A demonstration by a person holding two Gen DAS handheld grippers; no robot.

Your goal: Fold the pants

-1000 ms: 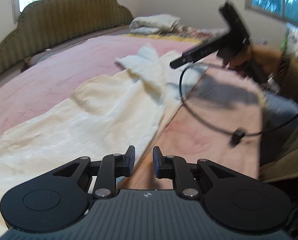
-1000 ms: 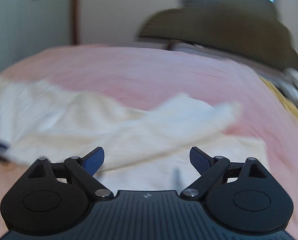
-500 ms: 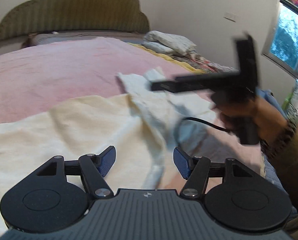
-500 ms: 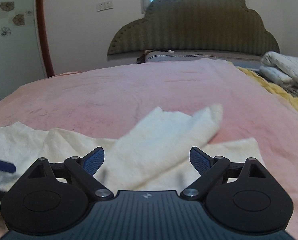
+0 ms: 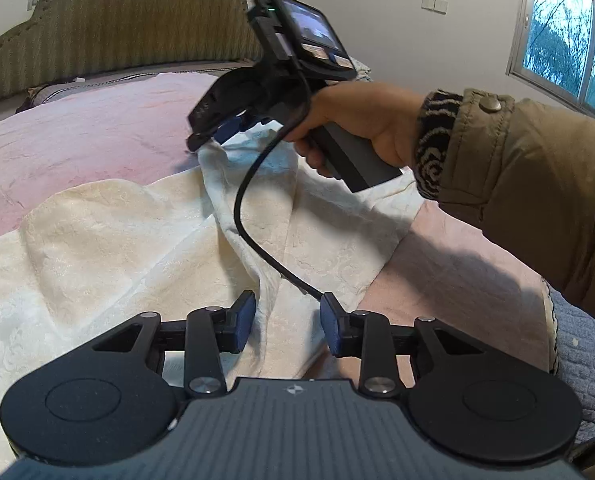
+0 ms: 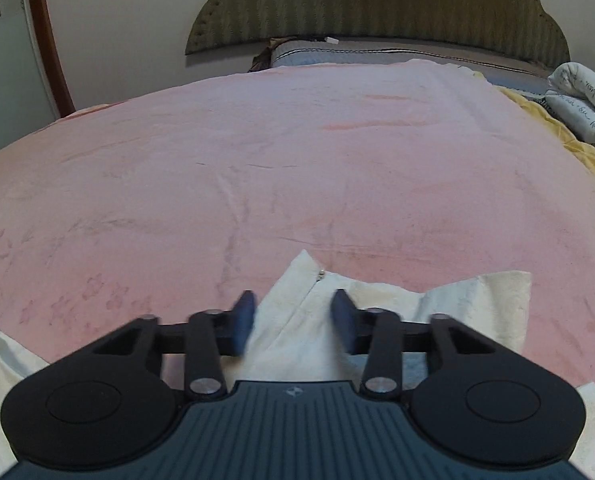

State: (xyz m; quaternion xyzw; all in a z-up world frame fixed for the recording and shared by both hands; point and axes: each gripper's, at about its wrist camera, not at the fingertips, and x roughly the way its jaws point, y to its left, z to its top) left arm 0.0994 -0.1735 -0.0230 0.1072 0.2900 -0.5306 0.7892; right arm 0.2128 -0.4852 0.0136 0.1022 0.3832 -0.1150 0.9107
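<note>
Cream-white pants [image 5: 109, 248] lie spread on a pink bed cover [image 5: 81, 136]. In the left wrist view my left gripper [image 5: 285, 320] is open, its fingers straddling a raised fold of the pants near their lower edge. The right gripper [image 5: 221, 132], held by a hand in a brown sleeve, reaches down onto the far waist corner. In the right wrist view the right gripper [image 6: 293, 318] is open, its blurred fingers either side of the pointed waist corner [image 6: 301, 304] with a small metal fastener [image 6: 320, 276].
A green padded headboard [image 6: 377, 4] stands at the far end of the bed. Rolled white bedding [image 6: 581, 100] and a yellow blanket [image 6: 569, 140] lie at the right. A black cable [image 5: 253, 216] hangs from the right gripper over the pants. Windows [image 5: 569, 32] are on the right wall.
My left gripper opened, then narrowed around a fold. The right gripper came down and forward onto the waist corner, and its jaws narrowed around it.
</note>
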